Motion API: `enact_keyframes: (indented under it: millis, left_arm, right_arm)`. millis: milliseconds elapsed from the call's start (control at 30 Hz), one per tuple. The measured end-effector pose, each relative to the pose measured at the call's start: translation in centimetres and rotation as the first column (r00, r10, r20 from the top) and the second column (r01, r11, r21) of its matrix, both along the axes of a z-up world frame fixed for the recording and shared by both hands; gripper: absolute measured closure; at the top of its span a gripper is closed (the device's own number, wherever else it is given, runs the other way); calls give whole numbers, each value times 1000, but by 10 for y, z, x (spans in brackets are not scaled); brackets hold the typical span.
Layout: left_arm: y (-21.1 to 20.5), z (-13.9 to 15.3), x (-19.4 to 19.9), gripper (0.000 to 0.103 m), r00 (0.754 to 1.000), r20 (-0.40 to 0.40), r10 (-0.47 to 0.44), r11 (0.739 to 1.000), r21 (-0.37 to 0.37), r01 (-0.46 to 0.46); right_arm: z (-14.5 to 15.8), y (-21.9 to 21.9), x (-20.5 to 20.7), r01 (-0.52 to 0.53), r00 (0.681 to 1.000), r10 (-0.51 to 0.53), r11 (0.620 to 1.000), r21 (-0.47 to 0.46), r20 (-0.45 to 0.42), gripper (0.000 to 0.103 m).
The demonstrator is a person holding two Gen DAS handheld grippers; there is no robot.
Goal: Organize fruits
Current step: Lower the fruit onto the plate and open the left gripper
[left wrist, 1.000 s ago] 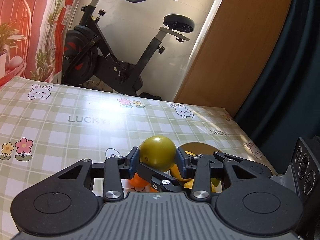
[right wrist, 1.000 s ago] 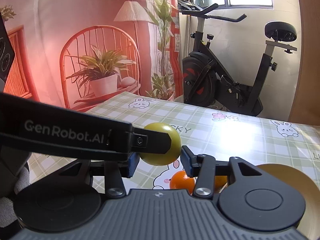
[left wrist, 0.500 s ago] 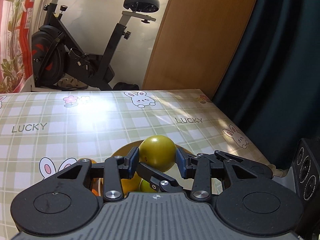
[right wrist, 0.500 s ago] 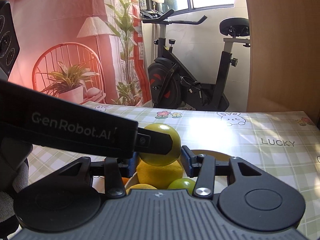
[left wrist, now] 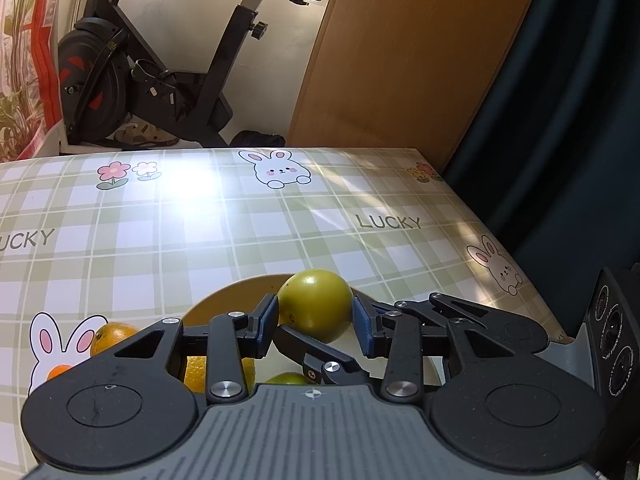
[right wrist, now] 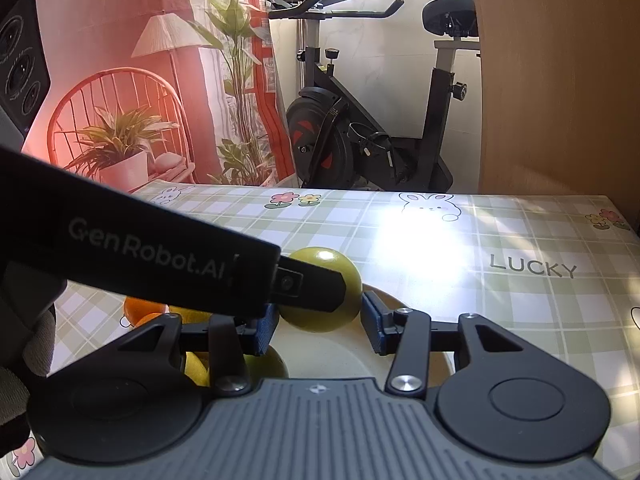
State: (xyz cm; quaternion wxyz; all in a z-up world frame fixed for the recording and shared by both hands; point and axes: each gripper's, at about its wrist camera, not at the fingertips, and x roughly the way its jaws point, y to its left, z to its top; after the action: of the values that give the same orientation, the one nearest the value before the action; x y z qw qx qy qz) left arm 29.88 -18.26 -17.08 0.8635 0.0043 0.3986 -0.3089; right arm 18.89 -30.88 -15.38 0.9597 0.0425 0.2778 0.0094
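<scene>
Both my grippers have swung over the bowl [left wrist: 224, 300]. My left gripper [left wrist: 315, 320] and right gripper [right wrist: 319, 318] together pinch one green fruit [left wrist: 316, 304], above the fruit in the bowl.

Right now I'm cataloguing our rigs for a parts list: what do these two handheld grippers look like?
Both match. The left gripper has a grey ribbed body, two round black discs, black linkage arms with silver bolts, and blue-padded fingers. The right gripper is built the same. White "GenRobot.AI" lettering runs along the left gripper's black side, seen from the right camera.
</scene>
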Motion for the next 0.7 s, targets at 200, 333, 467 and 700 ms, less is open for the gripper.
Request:
enact_keyframes:
  millis: [200, 333, 467, 700]
  left_arm:
    - [1, -5, 5, 61, 1000, -13, 1, 1000, 19, -1]
    - [0, -8, 9, 61, 1000, -20, -6, 1000, 14, 6]
    - [-1, -10, 9, 61, 1000, -18, -12, 1000, 13, 12]
    - [-1, -13, 12, 61, 1000, -23, -8, 1000, 11, 9]
  right_arm:
    - [-11, -3, 10, -20, 999, 21, 1000, 19, -26, 55]
    - [-16, -7, 12, -19, 999, 20, 998, 54, -28, 55]
    - [-17, -11, 11, -12, 1000, 14, 996, 83, -25, 55]
    - [-19, -14, 11, 3, 1000, 0, 993, 115, -20, 54]
